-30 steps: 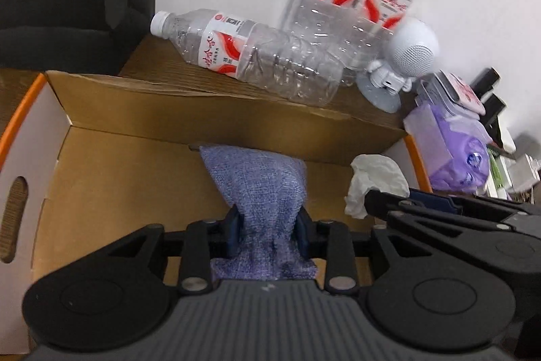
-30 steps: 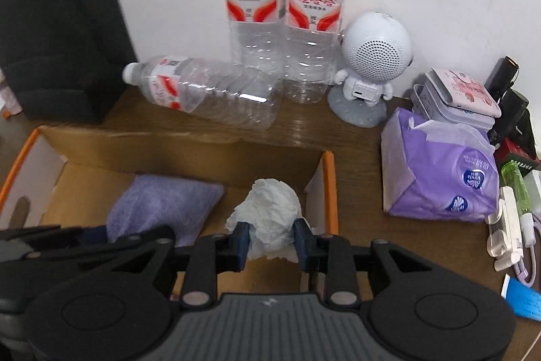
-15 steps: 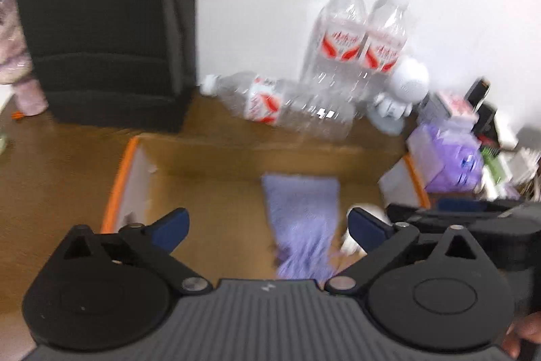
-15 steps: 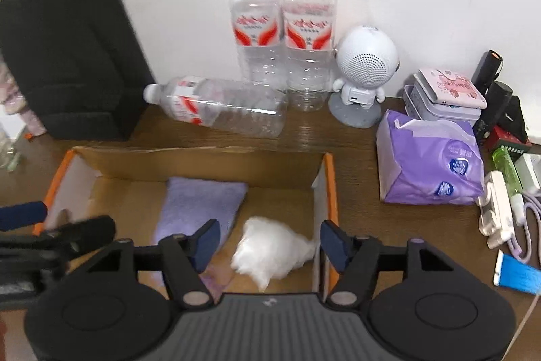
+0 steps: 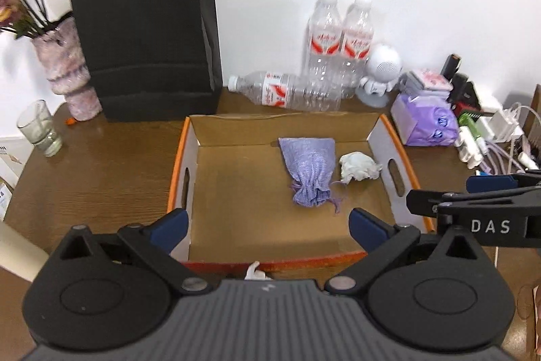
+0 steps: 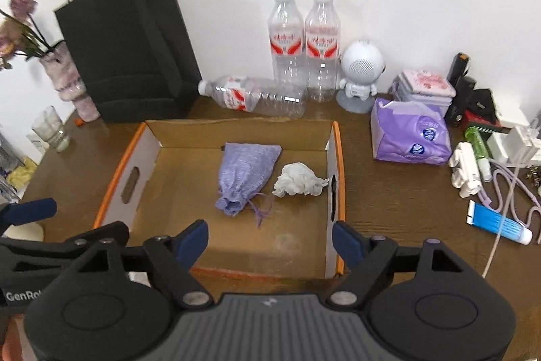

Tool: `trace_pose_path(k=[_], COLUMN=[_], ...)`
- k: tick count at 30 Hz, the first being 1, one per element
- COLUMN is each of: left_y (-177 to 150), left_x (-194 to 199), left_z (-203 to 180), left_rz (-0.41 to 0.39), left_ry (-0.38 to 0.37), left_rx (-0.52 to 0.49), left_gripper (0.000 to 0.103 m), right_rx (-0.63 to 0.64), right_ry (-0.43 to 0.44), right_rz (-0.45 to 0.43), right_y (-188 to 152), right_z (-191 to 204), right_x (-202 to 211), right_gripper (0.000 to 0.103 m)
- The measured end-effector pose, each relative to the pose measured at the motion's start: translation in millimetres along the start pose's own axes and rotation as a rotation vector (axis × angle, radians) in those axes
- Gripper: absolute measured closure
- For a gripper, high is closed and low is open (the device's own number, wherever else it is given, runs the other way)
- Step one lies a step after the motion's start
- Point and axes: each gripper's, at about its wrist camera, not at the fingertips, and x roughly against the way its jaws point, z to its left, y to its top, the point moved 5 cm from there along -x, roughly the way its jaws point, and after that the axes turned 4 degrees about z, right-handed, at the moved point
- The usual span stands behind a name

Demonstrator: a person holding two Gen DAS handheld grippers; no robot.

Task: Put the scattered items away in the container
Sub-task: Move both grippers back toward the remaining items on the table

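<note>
An open cardboard box with orange edges (image 5: 402, 154) (image 6: 339, 158) sits on the brown table. Inside it lie a purple drawstring pouch (image 5: 309, 170) (image 6: 245, 171) and a crumpled white tissue (image 5: 358, 166) (image 6: 299, 181), side by side toward the back right. My left gripper (image 5: 268, 227) is open and empty, held above the box's near edge. My right gripper (image 6: 270, 239) is open and empty, also above the near edge. Each gripper shows at the edge of the other's view. A small white scrap (image 5: 253, 271) shows just in front of the box.
Behind the box lies a clear bottle (image 6: 257, 95), with two upright bottles (image 6: 304, 43), a white robot speaker (image 6: 360, 71) and a black paper bag (image 6: 128, 46). A vase (image 5: 67, 66) and glass (image 5: 39, 127) stand left. A purple tissue pack (image 6: 410, 132), cables, chargers and a blue tube (image 6: 498, 224) lie right.
Both grippers opened, let go of the pouch and the tissue inside the box, and pulled back and up. The two items now lie on the box floor.
</note>
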Motion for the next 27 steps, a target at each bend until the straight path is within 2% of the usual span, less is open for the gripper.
trace_pose_path(k=[3, 7, 10, 12, 15, 17, 22, 27], left_y=[-17, -44, -68, -88, -129, -159, -225, -283], left_x=[18, 40, 56, 73, 96, 103, 96, 72], left_z=[0, 3, 7, 10, 14, 16, 17, 14], left_rz=[-0.047, -0.135, -0.187, -0.263, -0.400, -0.460, -0.479, -0.453], left_ry=[0.013, 0.060, 0.074, 0.088, 0.080, 0.072, 0.085, 0.082], left_rx=[-0.002, -0.004, -0.008, -0.008, -0.004, 0.006, 0.030, 0.031], left_gripper=[0.000, 0.000, 0.000, 0.000, 0.000, 0.000, 0.000, 0.000], right_rx=[0.008, 0.020, 0.019, 0.014, 0.027, 0.040, 0.017, -0.035], right_ry=[-0.007, 0.035, 0.084, 0.097, 0.143, 0.182, 0.195, 0.189], right_rz=[-0.043, -0.110, -0.225, -0.314, -0.442, -0.484, -0.506, -0.478], right_y=[-14, -39, -63, -85, -128, -158, -224, -278], right_z=[4, 11, 15, 15, 16, 17, 14, 6], right_x=[21, 41, 57, 69, 86, 88, 75, 56], right_gripper=[0.017, 0.017, 0.017, 0.016, 0.003, 0.000, 0.000, 0.000])
